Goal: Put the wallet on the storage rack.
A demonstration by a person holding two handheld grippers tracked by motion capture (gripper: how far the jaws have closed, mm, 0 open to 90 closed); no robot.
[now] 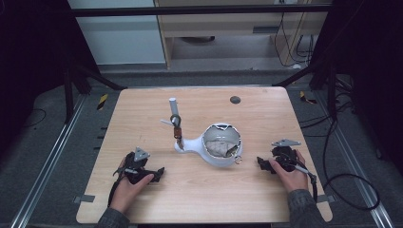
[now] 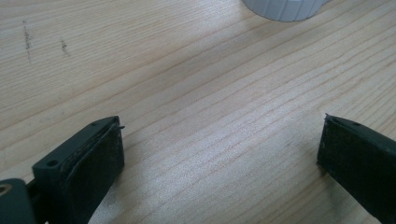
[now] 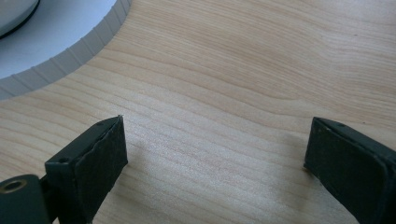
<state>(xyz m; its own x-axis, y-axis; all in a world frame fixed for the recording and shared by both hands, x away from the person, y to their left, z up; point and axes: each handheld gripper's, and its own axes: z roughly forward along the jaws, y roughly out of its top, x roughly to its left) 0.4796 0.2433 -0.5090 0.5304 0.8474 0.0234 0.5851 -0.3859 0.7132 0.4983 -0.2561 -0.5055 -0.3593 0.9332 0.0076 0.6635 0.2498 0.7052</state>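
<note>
- While both grippers rest wide open on the table (image 1: pixel 142 199), left gripper (image 1: pixel 159 172) at 8 o'clock, right gripper (image 1: pixel 260 163) at 3 o'clock of the white holder (image 1: pixel 214 159).
- Risk: a careless approach may tip the holder's upright rod (image 1: pixel 174 118).

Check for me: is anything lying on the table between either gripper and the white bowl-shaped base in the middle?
Nothing visible. The left gripper and the right gripper both rest open on the wooden table, with bare wood between each and the white base. Its upright post with the carabiner stands at the far left side, off both direct paths.
</note>
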